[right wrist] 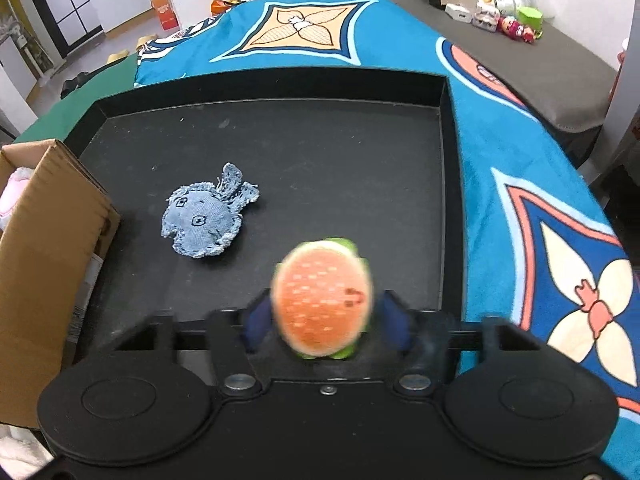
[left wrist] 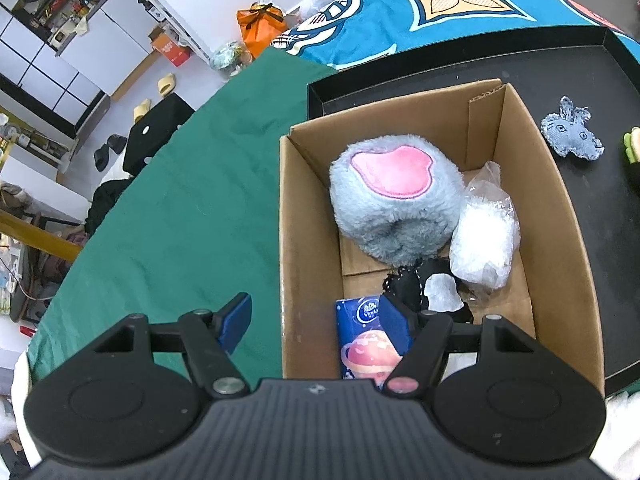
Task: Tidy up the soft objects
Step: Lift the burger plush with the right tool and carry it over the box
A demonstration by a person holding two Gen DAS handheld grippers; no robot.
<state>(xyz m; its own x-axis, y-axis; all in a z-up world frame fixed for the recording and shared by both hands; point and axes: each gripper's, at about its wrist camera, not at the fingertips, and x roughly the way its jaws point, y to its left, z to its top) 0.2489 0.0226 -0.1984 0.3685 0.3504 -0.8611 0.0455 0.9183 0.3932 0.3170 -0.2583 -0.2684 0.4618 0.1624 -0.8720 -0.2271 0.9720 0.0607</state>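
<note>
Right gripper (right wrist: 323, 322) had its fingers clamped on the plush burger (right wrist: 323, 300); left gripper (left wrist: 316, 320) hung fingers apart, straddling the cardboard box (left wrist: 308, 240) wall.

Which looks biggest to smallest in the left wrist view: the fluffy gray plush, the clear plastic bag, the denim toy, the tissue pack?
1. Fluffy gray plush, clearly largest.
2. Clear plastic bag.
3. Tissue pack and denim toy: unsure; the pack is nearer and partly hidden by the left gripper.
</note>
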